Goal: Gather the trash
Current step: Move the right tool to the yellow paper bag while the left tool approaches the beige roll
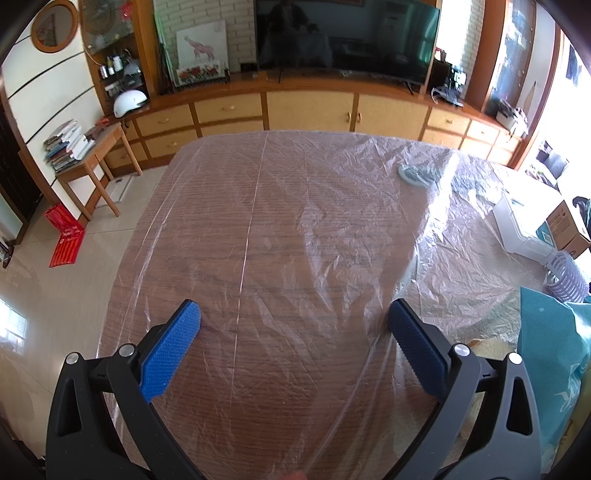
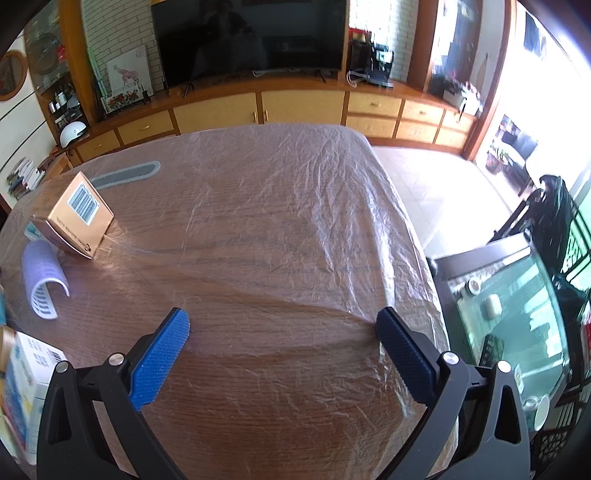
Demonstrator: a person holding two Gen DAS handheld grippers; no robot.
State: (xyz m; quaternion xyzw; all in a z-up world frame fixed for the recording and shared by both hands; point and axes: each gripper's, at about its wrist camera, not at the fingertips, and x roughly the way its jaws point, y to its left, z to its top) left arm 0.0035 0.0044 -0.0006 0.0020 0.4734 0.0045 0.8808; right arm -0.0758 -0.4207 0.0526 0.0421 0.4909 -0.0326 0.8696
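Plastic-wrapped tabletop (image 2: 288,221), both tools wide open, empty. Right tool (image 2: 282,325) hovers; gold carton (image 2: 74,218) and lilac curved plastic piece (image 2: 42,280) lie well off its left. Left tool (image 1: 293,317) idle. Suggest: swing right tool left, straddle carton squarely before closing.

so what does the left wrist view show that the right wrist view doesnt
Only the left wrist view shows the small wooden side table with stacked books and the red bag on the floor. Only the right wrist view shows the glass coffee table and the gold box's barcode. Both show the plastic-covered table, the TV, the lilac basket, and open, empty tongs: left, right.
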